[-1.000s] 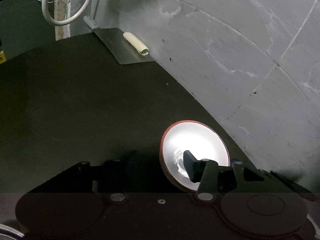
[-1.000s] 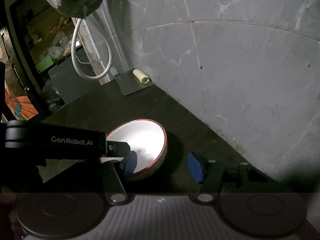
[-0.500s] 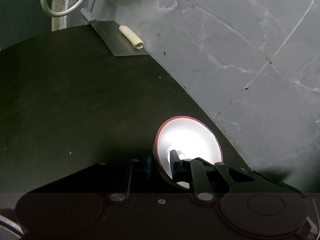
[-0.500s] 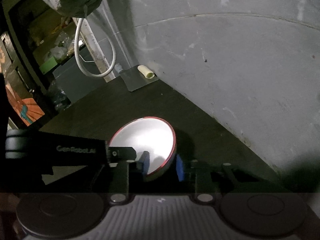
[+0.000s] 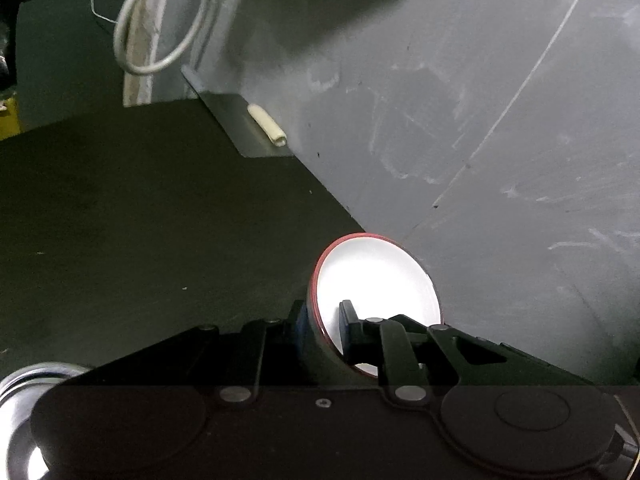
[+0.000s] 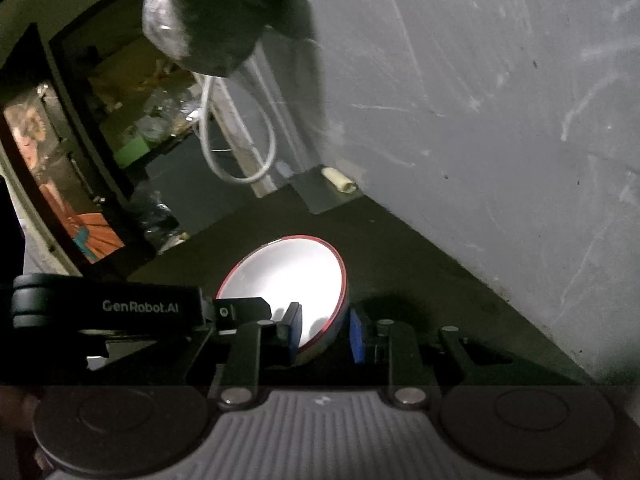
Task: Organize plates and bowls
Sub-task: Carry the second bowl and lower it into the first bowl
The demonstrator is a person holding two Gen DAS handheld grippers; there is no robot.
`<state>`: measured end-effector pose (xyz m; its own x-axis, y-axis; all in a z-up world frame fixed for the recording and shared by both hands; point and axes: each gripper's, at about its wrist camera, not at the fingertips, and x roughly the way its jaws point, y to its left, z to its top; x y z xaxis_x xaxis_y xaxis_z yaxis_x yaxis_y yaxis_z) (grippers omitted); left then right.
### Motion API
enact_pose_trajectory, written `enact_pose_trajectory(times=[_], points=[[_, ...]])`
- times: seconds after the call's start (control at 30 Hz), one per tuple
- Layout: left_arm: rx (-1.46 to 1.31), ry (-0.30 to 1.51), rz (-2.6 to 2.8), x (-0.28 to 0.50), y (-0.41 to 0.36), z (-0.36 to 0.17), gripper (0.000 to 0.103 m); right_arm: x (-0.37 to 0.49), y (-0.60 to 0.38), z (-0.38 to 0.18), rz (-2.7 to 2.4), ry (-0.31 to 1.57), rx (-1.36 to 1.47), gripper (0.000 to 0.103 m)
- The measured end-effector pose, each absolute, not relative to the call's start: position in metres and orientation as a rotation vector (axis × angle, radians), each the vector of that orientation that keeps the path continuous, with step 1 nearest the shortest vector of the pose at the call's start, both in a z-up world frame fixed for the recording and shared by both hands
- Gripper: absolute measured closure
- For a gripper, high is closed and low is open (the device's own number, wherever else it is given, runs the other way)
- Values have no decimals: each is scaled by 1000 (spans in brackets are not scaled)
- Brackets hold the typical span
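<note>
A bowl with a red outside and white inside is held tilted above the dark table, and it also shows in the right wrist view. My left gripper is shut on its rim, one finger inside and one outside. My right gripper is shut on the opposite rim, blue pads on both sides. The left gripper's body, marked GenRobot.AI, shows at the left of the right wrist view.
A grey wall runs close along the right of the dark table. A metal sheet with a pale roll lies at the far corner. A white cable loop hangs behind. A shiny metal dish sits at lower left.
My right gripper has closed on the bowl's rim. Both grippers have lifted and tilted the bowl; the table now sits lower in both views.
</note>
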<state>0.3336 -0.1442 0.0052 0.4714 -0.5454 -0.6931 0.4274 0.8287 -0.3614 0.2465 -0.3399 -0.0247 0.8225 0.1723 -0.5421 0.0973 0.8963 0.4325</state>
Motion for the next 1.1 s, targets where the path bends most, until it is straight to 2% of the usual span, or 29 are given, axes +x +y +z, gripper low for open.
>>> enact_pose_trajectory(times=[0.47,0.9,1.1], points=[[-169,851,-538,238,-63,41,85,164,-274,12,153,598,448,77],[-216,871,-499,164,-3,41,85,96,-222,23,252,677,343,77],[-211,935,-481,141,7,26,85,77,-210,16,273,748,310,77]])
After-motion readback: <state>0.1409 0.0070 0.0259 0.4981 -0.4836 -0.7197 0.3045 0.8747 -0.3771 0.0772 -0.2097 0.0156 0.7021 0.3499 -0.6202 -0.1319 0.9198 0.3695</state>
